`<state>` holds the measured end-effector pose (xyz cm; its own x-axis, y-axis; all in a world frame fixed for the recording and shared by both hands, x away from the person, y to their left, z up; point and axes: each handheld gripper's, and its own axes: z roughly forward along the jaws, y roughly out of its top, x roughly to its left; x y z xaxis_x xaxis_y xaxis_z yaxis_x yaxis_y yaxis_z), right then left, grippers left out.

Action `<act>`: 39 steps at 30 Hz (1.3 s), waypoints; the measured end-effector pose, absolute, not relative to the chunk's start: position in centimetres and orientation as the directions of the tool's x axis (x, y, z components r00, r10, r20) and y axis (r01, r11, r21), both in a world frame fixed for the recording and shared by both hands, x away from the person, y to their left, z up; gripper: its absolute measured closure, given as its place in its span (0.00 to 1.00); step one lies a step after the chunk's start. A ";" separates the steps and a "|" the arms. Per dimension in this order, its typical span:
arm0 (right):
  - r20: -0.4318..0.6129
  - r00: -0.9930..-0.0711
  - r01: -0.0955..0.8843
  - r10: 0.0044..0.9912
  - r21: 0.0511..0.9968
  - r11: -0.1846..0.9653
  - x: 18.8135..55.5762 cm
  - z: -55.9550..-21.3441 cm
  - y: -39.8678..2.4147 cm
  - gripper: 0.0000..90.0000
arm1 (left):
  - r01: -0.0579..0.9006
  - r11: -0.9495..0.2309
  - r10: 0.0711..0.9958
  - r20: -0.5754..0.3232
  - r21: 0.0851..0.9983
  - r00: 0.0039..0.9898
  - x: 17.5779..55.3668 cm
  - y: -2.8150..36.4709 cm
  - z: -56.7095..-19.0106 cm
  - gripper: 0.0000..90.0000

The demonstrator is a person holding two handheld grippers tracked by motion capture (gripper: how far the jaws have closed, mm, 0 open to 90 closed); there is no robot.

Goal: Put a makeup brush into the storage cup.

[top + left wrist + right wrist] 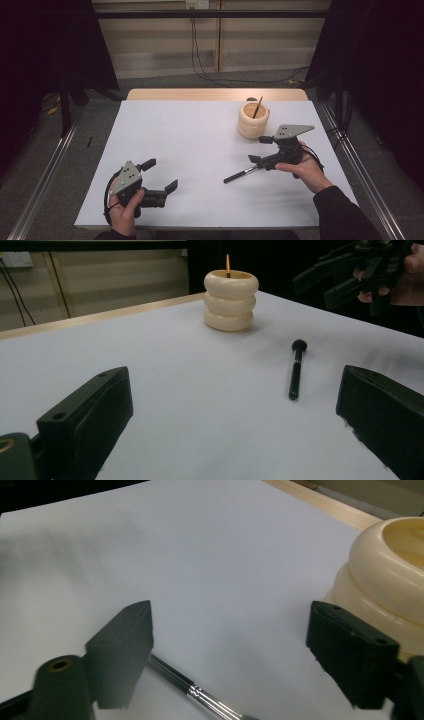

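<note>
A white matte sheet covers the counter (pixel 200 150), with a strip of pale wood showing along its far edge. Toward the far right stands a cream holder (pixel 253 120), glossy and shaped like three stacked rounded rings, with a thin wooden stick (pixel 257 107) leaning out of its open top. A slim black brush (pixel 241 174) lies flat on the sheet, nearer than the holder and well apart from it. The right claw (pixel 261 149), black plastic with a grey three-cornered plate on top, hovers just over the brush's far end; its blocky jaws stand apart with nothing between them. The left claw (pixel 161 174) is held low at the near left of the counter, jaws spread wide and released, holding nothing.

The left gripper view looks across the sheet and shows the brush's whole length, with a round knob at its far end, and the holder's three rings in profile with the stick's tip glowing orange. The right gripper view, close in, shows the brush's shiny metal collar (pixel 200 692) passing beneath the jaws, and the holder's smooth bulging wall just beside one jaw
</note>
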<state>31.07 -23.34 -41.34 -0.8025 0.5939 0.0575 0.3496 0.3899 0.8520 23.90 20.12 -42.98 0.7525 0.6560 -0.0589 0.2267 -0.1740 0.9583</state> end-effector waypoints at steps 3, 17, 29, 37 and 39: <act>0.062 -0.834 0.340 0.548 0.840 0.422 31.2 -41.7 -23.1 0.29 | 0.228 -0.174 0.662 -0.058 0.958 0.748 23.9 20.1 -43.0 0.02; 0.078 -0.918 0.335 0.390 0.679 0.653 32.7 -41.7 -21.0 0.26 | 0.228 -0.172 0.657 -0.061 0.958 0.752 24.0 20.1 -43.0 0.02; 0.062 -0.954 0.281 0.292 0.519 0.807 34.0 -42.3 -20.0 0.47 | 0.233 -0.172 0.655 -0.066 0.957 0.753 23.9 19.9 -43.1 0.02; 0.054 -0.970 0.237 0.238 0.440 0.866 34.5 -42.7 -19.1 0.58 | 0.232 -0.180 0.648 -0.062 0.956 0.759 24.0 19.9 -43.1 0.02; 0.052 -0.973 0.226 0.227 0.435 0.872 34.7 -42.7 -19.0 0.58 | 0.236 -0.181 0.652 -0.063 0.955 0.756 24.0 19.9 -43.1 0.02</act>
